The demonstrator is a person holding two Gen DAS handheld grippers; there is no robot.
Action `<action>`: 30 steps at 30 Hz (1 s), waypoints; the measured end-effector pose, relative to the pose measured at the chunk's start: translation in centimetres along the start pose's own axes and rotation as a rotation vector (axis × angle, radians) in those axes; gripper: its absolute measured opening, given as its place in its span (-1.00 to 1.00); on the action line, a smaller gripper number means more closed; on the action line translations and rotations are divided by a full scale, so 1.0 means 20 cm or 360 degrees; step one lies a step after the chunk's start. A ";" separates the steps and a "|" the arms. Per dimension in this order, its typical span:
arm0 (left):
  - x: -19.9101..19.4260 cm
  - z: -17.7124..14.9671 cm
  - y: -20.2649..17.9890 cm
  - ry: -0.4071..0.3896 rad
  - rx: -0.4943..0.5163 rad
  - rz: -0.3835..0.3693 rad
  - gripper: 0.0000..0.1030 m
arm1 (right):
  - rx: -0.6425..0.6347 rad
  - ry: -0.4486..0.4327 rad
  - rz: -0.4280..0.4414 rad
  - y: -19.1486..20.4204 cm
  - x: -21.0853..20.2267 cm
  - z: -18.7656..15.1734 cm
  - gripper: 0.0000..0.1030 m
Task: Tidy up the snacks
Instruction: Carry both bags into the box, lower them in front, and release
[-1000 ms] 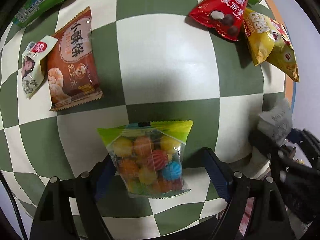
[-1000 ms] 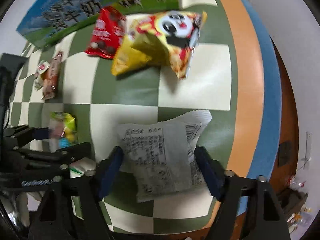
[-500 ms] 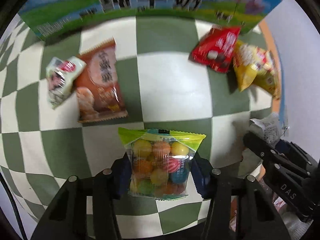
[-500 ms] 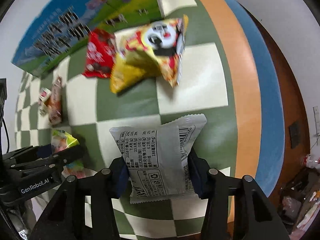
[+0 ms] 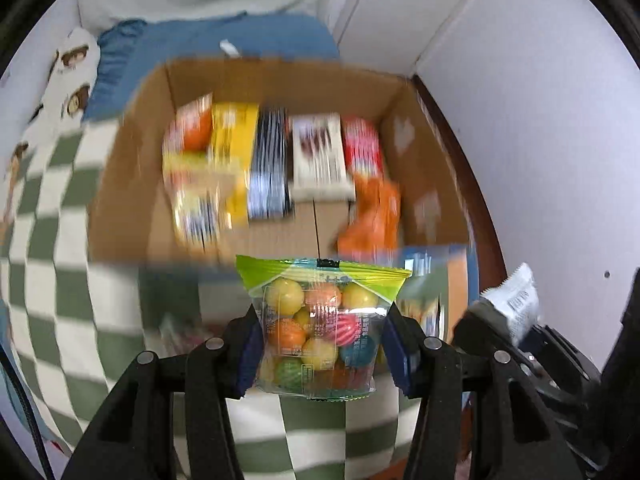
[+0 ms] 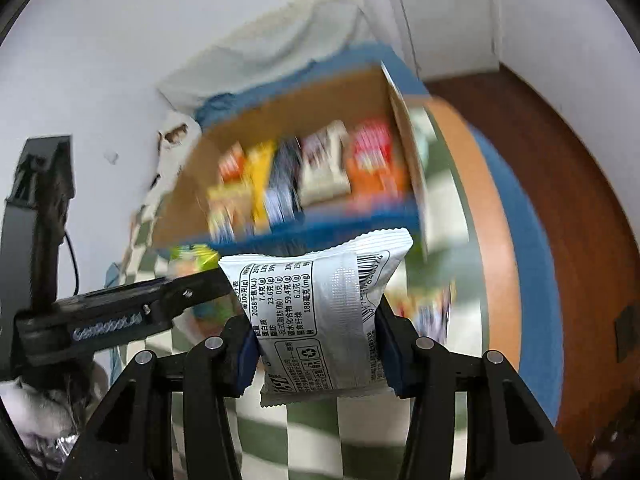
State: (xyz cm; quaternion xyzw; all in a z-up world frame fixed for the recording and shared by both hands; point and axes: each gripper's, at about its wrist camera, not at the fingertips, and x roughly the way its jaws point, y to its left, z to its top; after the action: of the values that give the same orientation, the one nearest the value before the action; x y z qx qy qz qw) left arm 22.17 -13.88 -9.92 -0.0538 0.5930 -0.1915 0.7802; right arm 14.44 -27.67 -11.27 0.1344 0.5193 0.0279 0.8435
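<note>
I hold two snacks at this moment. The candy bag [image 5: 320,328] sits between the pads of my left gripper [image 5: 320,350], which is closed on its lower half; the green top seal stands free above the jaws. This bag is clear film full of round hard balls, so I judge it a little heavy for its size and lumpy; the film is slippery and the balls can roll under the pads, so a grip across the filled middle, as now, seems better than a grip on the thin seal. The silver pack [image 6: 320,316] is in my right gripper [image 6: 318,354], clamped at both sides of its lower part, with its printed back toward the camera. It looks puffed and light, soft to squeeze, and what is inside may crush if I press harder; I cannot see the content. Both packs hang in the air above the checked cloth [image 5: 52,208], in front of the open box [image 5: 128,152]. Several snacks [image 5: 316,160] stand in a row at its far side, blurred. I judge the bare floor at the near side of the box has room for both packs.
</note>
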 end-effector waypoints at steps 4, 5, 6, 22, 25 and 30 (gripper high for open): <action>0.05 0.30 0.07 0.0007 -0.0053 0.0031 -0.04 | -0.0080 -0.0090 -0.0029 0.08 0.01 0.27 0.02; 0.08 0.34 0.11 0.0028 -0.0062 0.0034 -0.04 | -0.0091 -0.0087 -0.0031 0.08 0.04 0.33 0.02; 0.11 0.38 0.13 0.0054 -0.0072 0.0039 -0.04 | -0.0101 -0.0078 -0.0040 0.09 0.08 0.39 0.02; 0.58 0.54 0.31 0.0423 -0.0185 0.0106 -0.03 | -0.0050 0.0335 -0.0010 0.04 0.71 0.55 0.04; 0.60 0.52 0.32 0.0447 -0.0191 0.0104 -0.03 | -0.0013 0.0409 0.0005 0.02 0.78 0.55 0.52; 0.55 0.55 0.33 0.0385 -0.0180 0.0128 0.62 | -0.0002 0.0443 -0.0041 0.00 0.81 0.56 0.83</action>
State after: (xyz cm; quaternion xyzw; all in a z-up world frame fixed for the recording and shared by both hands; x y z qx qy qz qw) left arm 36.51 -13.30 -18.80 -0.0505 0.6942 -0.1313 0.7059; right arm 31.68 -26.89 -20.59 0.1220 0.6330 0.0357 0.7636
